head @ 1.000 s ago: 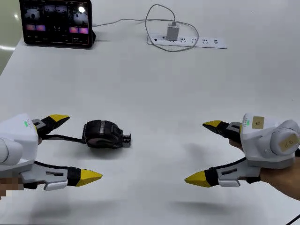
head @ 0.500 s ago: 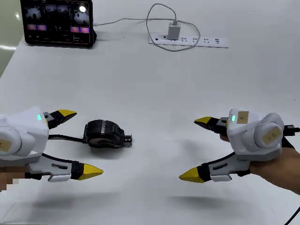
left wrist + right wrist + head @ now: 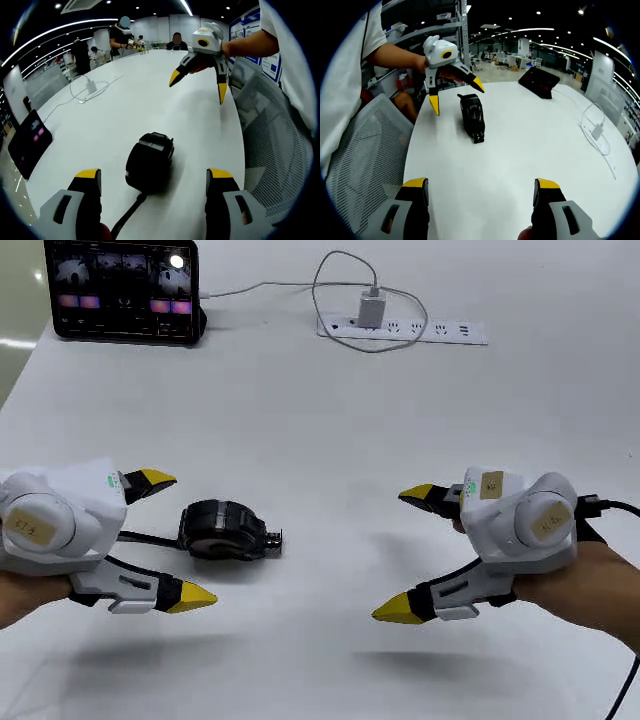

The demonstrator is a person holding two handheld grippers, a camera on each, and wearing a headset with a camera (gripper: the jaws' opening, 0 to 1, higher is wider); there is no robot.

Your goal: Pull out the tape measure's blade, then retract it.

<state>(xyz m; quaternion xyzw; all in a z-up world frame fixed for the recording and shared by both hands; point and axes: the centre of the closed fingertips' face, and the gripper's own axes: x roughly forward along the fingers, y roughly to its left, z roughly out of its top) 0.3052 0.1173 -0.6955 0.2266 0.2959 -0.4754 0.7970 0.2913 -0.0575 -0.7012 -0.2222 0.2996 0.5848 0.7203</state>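
Jaws spread and empty, left gripper (image 3: 180,537), right gripper (image 3: 405,552), one tape measure (image 3: 222,530), one tablet (image 3: 122,288)

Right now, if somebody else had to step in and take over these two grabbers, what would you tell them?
Left gripper: open, with its fingers on either side of the tape measure's rear end, not gripping it.
Right gripper: open and empty, hovering over bare table well to the right of the tape measure.
Tape measure: rests on the white table with its hook end pointing toward the right gripper. Its black strap trails back toward the left gripper.
Done: nothing; the blade is wound in.
Left: hold the case, pull the blade out, then retract it.
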